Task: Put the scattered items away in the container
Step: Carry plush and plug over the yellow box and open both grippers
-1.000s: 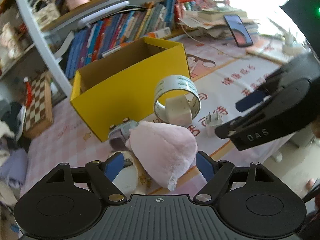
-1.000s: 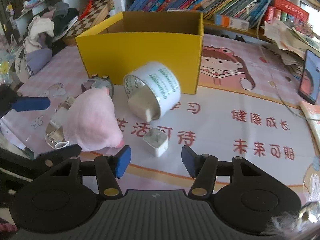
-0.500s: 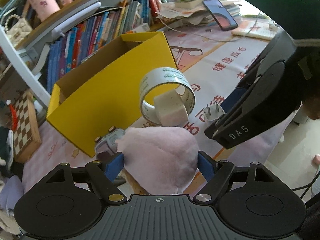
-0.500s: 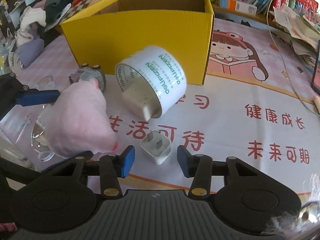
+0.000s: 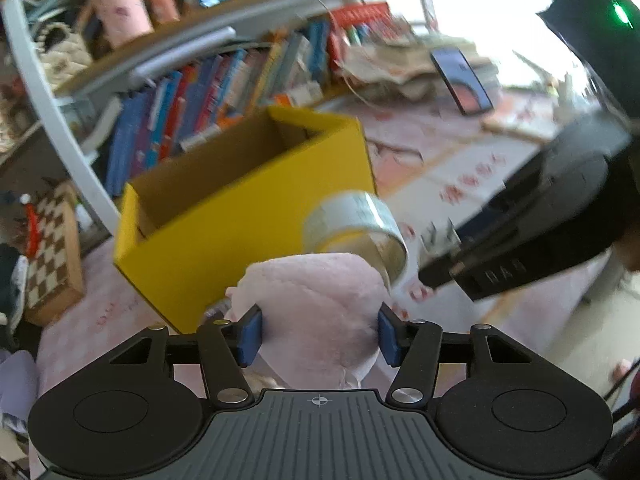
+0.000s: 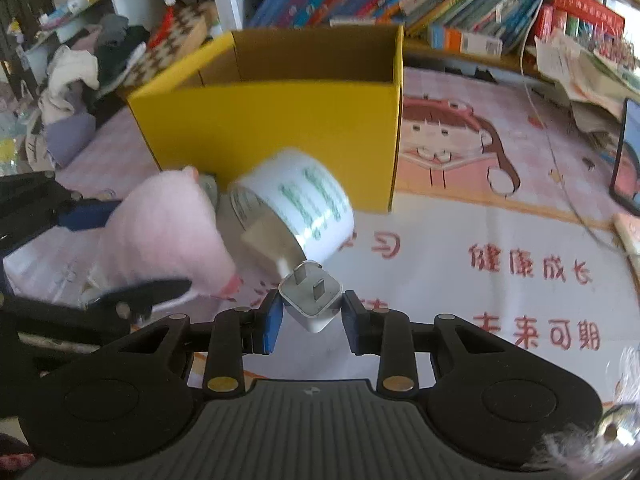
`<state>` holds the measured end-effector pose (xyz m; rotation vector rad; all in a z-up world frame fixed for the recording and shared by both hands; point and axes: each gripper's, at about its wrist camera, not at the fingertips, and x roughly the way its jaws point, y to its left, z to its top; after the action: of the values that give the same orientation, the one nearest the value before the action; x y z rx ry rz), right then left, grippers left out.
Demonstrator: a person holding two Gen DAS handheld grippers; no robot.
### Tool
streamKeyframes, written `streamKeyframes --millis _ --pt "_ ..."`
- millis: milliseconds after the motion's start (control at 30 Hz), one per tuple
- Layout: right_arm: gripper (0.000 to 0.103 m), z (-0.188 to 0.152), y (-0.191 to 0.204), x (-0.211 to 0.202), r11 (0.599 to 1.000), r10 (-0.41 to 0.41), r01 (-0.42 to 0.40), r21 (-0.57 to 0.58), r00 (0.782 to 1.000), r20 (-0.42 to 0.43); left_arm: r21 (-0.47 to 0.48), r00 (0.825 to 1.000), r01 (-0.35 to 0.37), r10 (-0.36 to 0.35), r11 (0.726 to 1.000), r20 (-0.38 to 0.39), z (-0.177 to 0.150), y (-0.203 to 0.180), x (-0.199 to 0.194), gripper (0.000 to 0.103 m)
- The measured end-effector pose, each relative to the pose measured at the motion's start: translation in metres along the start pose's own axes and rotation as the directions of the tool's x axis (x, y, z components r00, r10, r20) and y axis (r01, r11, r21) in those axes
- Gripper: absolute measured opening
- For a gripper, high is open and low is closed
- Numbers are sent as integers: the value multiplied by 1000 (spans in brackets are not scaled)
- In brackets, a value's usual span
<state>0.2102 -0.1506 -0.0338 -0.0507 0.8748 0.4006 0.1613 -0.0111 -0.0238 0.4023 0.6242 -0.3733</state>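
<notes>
Left wrist: left tongs (image 5: 319, 336) squeeze fuzzy plush (image 5: 320, 300); right tongs (image 6: 311, 322) clamp boxy charger (image 6: 310, 298).

Pink plush toy (image 5: 320, 300), yellow box (image 6: 280, 120), white plug (image 6: 312, 300), green-printed tape (image 6: 304, 204)
</notes>
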Motion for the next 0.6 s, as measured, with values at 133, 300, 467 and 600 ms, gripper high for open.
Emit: streamKeyframes --millis 133,300,467,600 --pt "30 12 -2 -15 1000 21 -21 9 999 38 -73 999 -3 6 997 51 12 15 -18 56" --pt "30 35 -5 -39 999 29 -31 17 994 108 -168 987 17 9 986 157 38 45 -44 56" --pt "30 68 -8 -51 1000 20 -19 -12 984 177 -190 967 23 26 982 253 66 75 -44 56" --pt "30 103 -9 -42 999 15 -4 -52 975 219 -156 964 25 17 987 265 81 98 -22 56"
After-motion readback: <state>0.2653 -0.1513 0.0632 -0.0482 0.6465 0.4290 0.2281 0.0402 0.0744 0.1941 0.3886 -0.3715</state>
